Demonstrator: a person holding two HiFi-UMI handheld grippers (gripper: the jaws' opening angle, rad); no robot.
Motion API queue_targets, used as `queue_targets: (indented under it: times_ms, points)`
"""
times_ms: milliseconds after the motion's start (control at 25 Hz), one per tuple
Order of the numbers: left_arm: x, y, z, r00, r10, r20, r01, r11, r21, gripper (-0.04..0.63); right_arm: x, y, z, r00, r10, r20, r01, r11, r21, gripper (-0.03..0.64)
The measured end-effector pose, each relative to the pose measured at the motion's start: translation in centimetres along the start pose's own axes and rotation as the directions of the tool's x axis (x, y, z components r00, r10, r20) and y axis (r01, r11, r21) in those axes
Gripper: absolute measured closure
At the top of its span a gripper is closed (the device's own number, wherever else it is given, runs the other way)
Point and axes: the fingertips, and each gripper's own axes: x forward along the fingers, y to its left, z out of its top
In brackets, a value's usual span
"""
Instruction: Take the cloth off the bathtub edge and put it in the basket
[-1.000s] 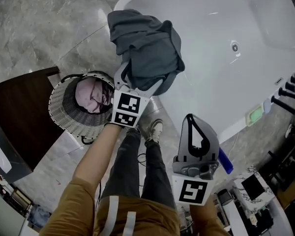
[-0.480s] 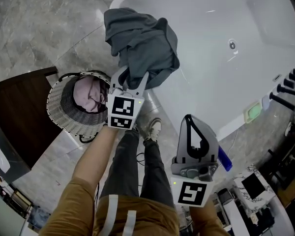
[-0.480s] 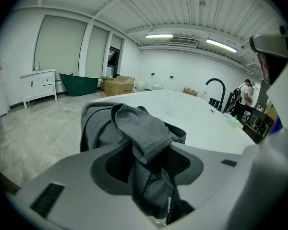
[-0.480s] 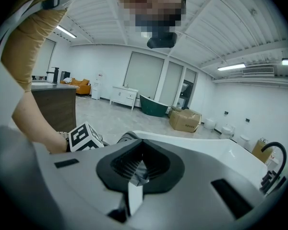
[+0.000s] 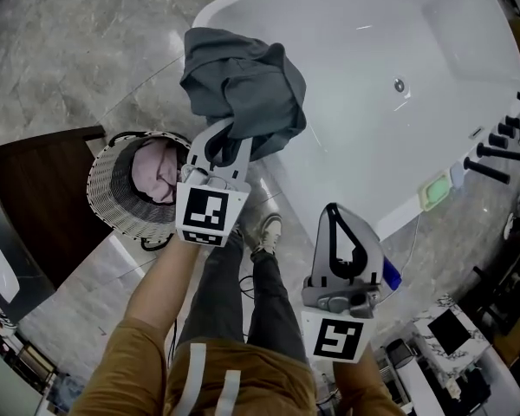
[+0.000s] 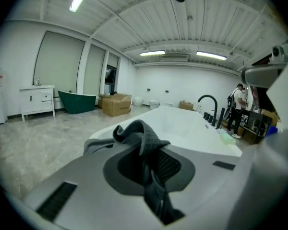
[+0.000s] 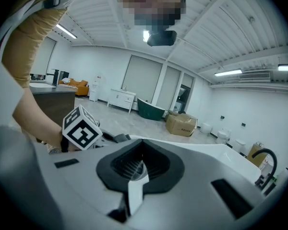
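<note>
a dark grey cloth [image 5: 243, 89] sits bunched in a loose heap over the left end of a white bathtub [image 5: 399, 154], its folds spilling across the rim, and it is not yet in the basket. whether it still rests on the rim or hangs just above it cannot be told. the left gripper [image 5: 228, 137] has hold of the cloth's near edge. its jaws have just been closing and are now narrow, pinched on a fold of the fabric. in the left gripper view the cloth [image 6: 139, 133] rises in a crumpled peak out of the gripper [image 6: 151, 176], with the tub stretching away behind it. to the left of that gripper, down on the floor, stands a round woven basket [image 5: 104, 193] with a pink garment [image 5: 154, 172] already lying inside. the basket is just beside a dark wooden cabinet [image 5: 26, 206]. the right gripper [image 5: 347, 232] is held nearer the person and to the right, well apart from the cloth. its jaws are drawn together and hold nothing, as the right gripper view [image 7: 134, 176] shows. between the two grippers, the person's shoe [image 5: 264, 230] stands on the grey marble floor [image 5: 69, 42]. on the tub's right edge lies a small pale green item [image 5: 435, 193], with black tap fittings [image 5: 503, 137] just beyond it.
</note>
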Motion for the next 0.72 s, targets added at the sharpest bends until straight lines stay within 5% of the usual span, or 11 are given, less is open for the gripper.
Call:
queue_targets:
  times_ms: [720]
  points:
    - [-17.1, -2.8, 21.8, 0.961, 0.1, 0.257, -0.092, 0.995, -0.043, 0.56, -12.5, -4.3, 10.6, 0.989, -0.068, 0.128, 0.068, 0.998, 0.002, 0.612]
